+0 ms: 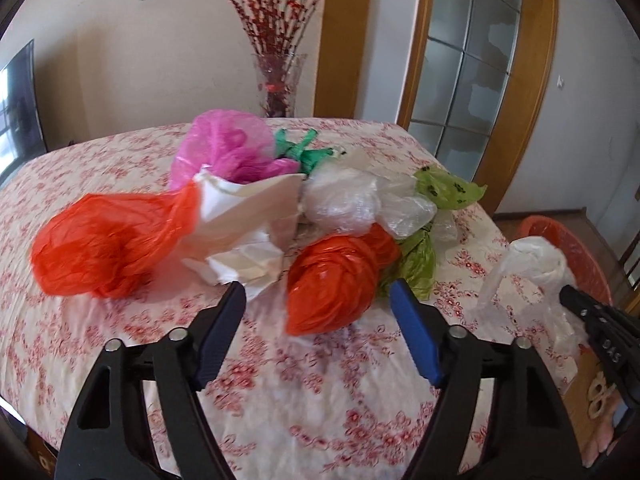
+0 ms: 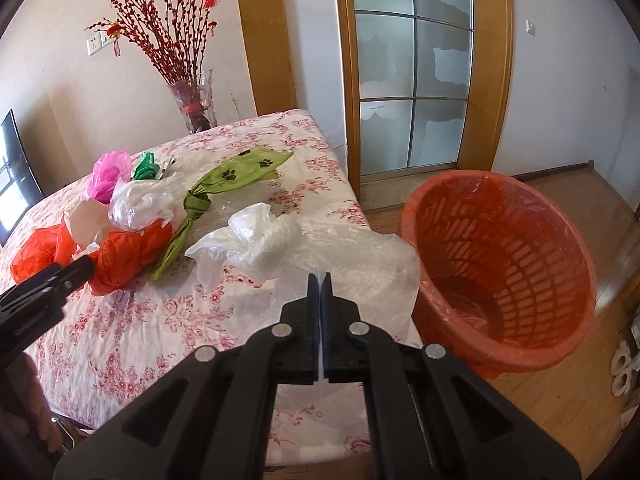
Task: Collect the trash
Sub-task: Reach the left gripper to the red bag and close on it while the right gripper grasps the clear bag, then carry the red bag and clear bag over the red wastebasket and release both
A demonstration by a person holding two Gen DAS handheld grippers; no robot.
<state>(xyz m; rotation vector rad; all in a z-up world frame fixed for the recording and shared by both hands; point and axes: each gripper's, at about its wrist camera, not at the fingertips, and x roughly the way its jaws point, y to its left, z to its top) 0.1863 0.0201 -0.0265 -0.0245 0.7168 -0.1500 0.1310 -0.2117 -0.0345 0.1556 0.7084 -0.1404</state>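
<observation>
Crumpled plastic bags lie on a floral-clothed table [image 1: 280, 380]. My left gripper [image 1: 316, 292] is open, just before a knotted orange bag [image 1: 336, 276]; another orange bag [image 1: 104, 240], white paper [image 1: 244, 220], a pink bag [image 1: 228, 148] and green bags lie beyond. My right gripper [image 2: 319, 280] is shut on a clear plastic bag [image 2: 256, 240] near the table's right edge; it also shows in the left wrist view [image 1: 532, 264]. An orange basket bin [image 2: 504, 264] stands on the floor to the right.
A glass vase with red branches [image 1: 280, 84] stands behind the table. A glazed wooden door [image 2: 412, 64] is beyond the bin. A dark TV screen [image 1: 20, 108] is at the left. Slippers [image 2: 624, 364] lie on the wooden floor.
</observation>
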